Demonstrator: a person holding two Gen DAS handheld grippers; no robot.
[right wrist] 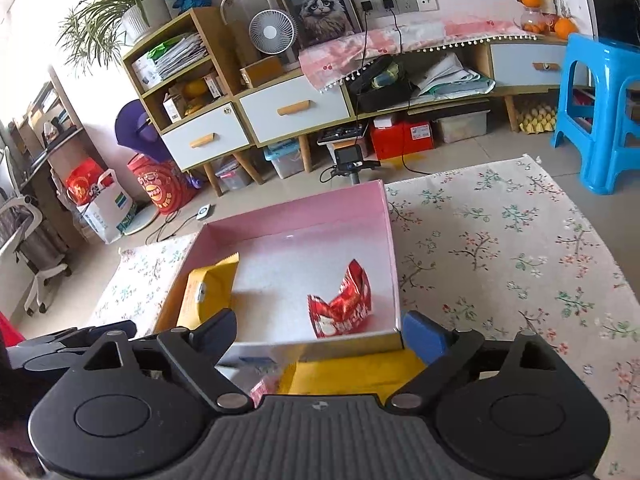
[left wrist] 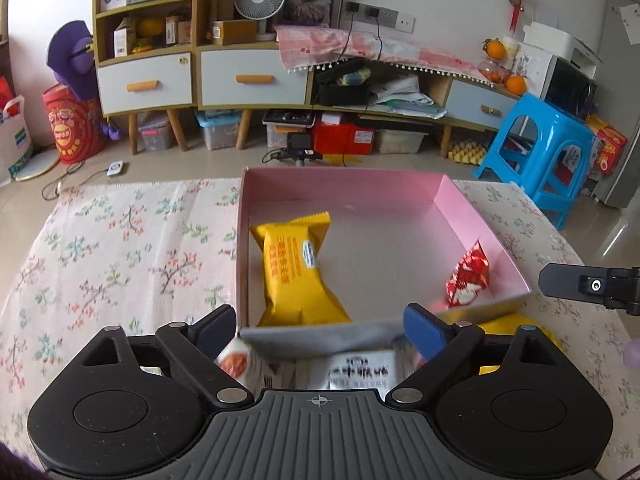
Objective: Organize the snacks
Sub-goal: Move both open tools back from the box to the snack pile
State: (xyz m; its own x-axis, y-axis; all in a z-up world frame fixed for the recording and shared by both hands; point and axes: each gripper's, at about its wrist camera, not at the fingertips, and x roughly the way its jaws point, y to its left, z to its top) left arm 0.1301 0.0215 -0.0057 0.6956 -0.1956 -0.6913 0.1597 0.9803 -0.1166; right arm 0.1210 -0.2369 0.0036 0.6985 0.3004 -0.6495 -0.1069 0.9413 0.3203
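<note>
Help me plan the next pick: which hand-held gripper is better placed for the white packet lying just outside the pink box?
Left. The white packet lies directly between the open left hand-held gripper, just before the pink box. The right hand-held gripper sits over a yellow packet instead.

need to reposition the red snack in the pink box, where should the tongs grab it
Grip the upper crimped end of the red snack packet, coming from above. It stands crumpled against the right wall of the pink box, so that flat, raised end is the freest part; the lower end sits tight in the near corner.
</note>
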